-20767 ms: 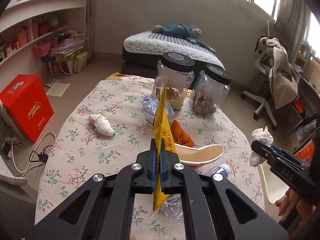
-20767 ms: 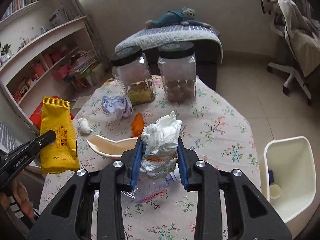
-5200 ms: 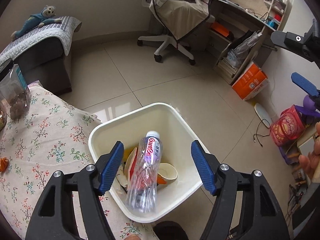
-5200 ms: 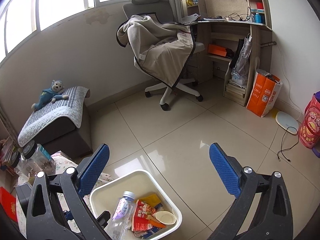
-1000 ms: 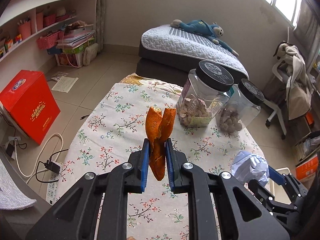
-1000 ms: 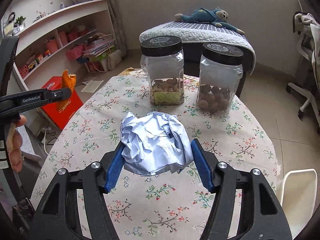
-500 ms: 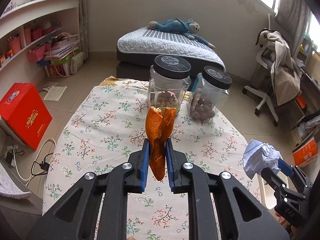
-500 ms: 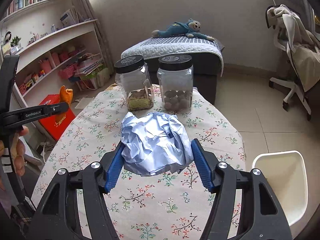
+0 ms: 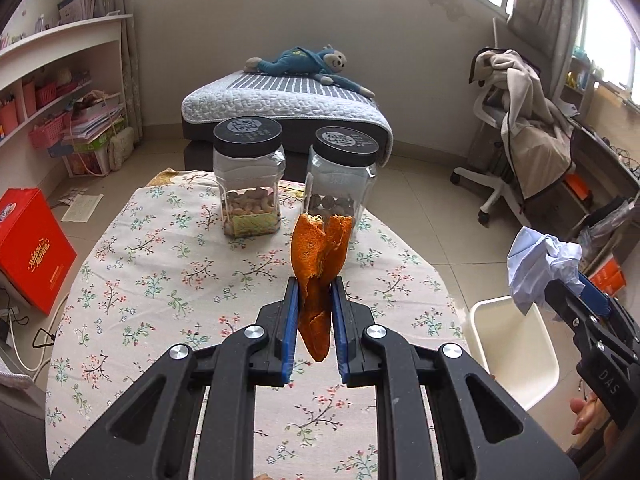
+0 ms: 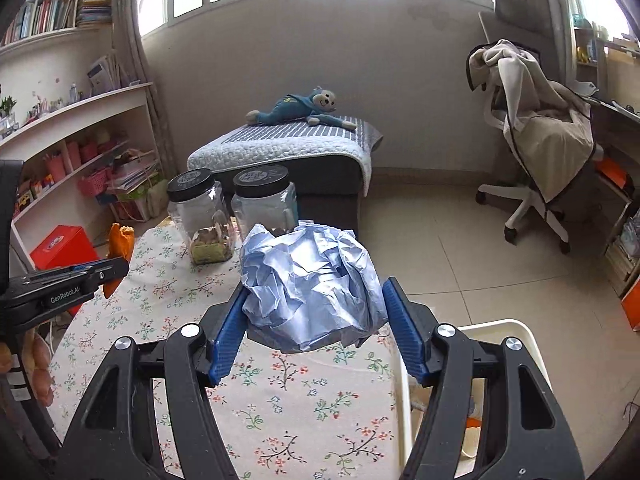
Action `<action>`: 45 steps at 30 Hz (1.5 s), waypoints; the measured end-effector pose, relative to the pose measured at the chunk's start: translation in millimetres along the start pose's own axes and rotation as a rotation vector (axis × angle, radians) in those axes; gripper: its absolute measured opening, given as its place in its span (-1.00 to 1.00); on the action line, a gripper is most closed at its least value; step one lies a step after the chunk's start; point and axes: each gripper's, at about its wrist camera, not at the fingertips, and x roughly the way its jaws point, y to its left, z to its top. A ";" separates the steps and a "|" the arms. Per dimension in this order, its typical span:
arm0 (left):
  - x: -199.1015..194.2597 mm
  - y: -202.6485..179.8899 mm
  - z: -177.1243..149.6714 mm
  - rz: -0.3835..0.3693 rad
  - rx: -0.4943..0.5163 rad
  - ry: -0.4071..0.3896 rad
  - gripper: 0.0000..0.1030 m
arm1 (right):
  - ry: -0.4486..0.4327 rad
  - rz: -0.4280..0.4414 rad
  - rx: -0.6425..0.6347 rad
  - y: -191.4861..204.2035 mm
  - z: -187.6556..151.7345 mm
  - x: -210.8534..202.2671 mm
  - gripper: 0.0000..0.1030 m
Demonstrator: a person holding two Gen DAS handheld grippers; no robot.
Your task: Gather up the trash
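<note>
My left gripper (image 9: 315,292) is shut on a curled orange peel (image 9: 319,264), held upright above the flowered tablecloth (image 9: 160,280). In the right wrist view the same peel (image 10: 119,245) shows at the left, pinched in the left gripper (image 10: 108,270). My right gripper (image 10: 312,300) is shut on a crumpled pale-blue paper ball (image 10: 310,282), seen also in the left wrist view as the paper ball (image 9: 540,268) at the right. The white trash bin (image 9: 516,352) stands on the floor beside the table's right edge, below that paper; its rim (image 10: 516,326) shows under the right gripper.
Two clear jars with black lids (image 9: 248,184) (image 9: 344,184) stand at the table's far end. Beyond are a low bed with a blue plush monkey (image 9: 304,62), a draped office chair (image 9: 524,140), shelves at the left and a red box (image 9: 28,248) on the floor.
Both grippers have swung to the right with their loads still held. The jars have drifted leftward in view and the white bin has come into sight under the right gripper.
</note>
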 end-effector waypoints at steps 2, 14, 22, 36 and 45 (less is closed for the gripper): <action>-1.9 -14.8 -2.1 -0.013 0.012 -0.012 -0.69 | -0.014 -0.034 0.015 -13.1 1.2 -3.9 0.21; 8.0 -94.8 -14.5 -0.128 0.092 0.007 -0.69 | -0.013 -0.268 0.098 -88.6 -3.2 -11.3 0.23; 34.1 -160.7 -27.4 -0.241 0.108 0.076 -0.69 | -0.030 -0.431 0.174 -135.4 -4.6 -27.1 0.53; 63.8 -280.6 -37.7 -0.439 0.184 0.196 -0.54 | -0.181 -0.611 0.394 -215.3 -3.0 -83.9 0.86; 35.7 -265.5 -23.1 -0.325 0.229 0.074 0.42 | -0.236 -0.587 0.342 -191.4 3.3 -94.0 0.86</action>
